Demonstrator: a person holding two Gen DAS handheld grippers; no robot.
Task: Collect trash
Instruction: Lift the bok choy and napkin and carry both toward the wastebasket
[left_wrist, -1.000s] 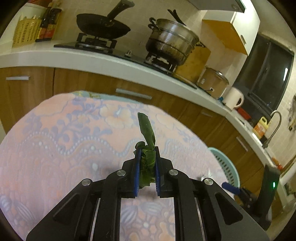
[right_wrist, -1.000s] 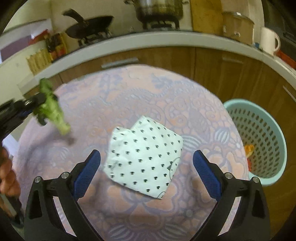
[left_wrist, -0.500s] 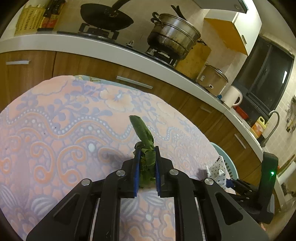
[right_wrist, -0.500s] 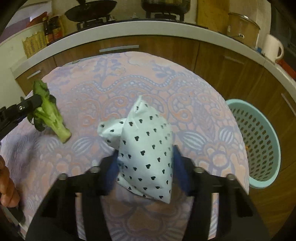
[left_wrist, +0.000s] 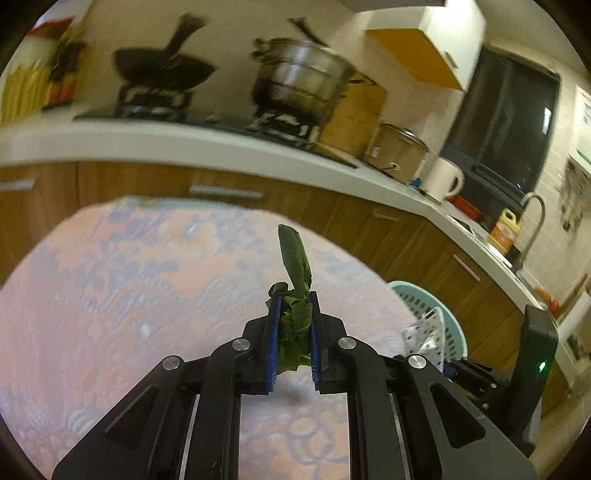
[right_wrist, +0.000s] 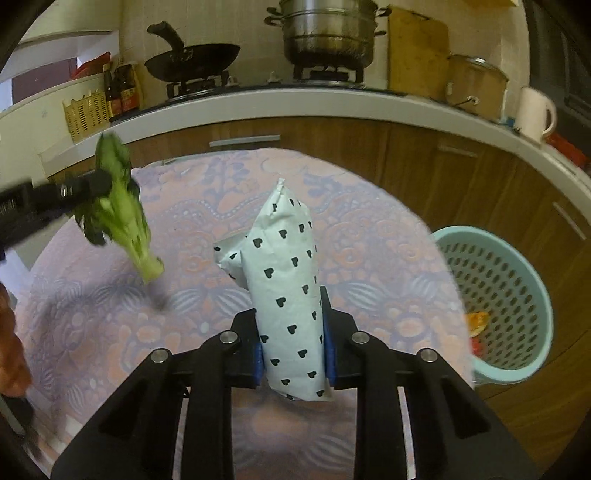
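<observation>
Your right tongs (right_wrist: 291, 354) are closing on the heart-print wrapper (right_wrist: 286, 291), its long axis pointing ahead, and sit nearer the basket (right_wrist: 517, 365) off the counter's (right_wrist: 369, 236) right edge than your left tongs (left_wrist: 293, 332), pinching the leafy stalk (left_wrist: 293, 295).

Warm, dim indoor light fills both fisheye views, with black vignette at the rims. The left view smears with motion blur from 9 to 1 o'clock, wok (left_wrist: 164, 68) and pot (left_wrist: 301, 85) soft. The right view is sharper; the greens (right_wrist: 123, 218) blur slightly and cast a soft shadow at 8 o'clock. The counter (right_wrist: 295, 101) bows.
</observation>
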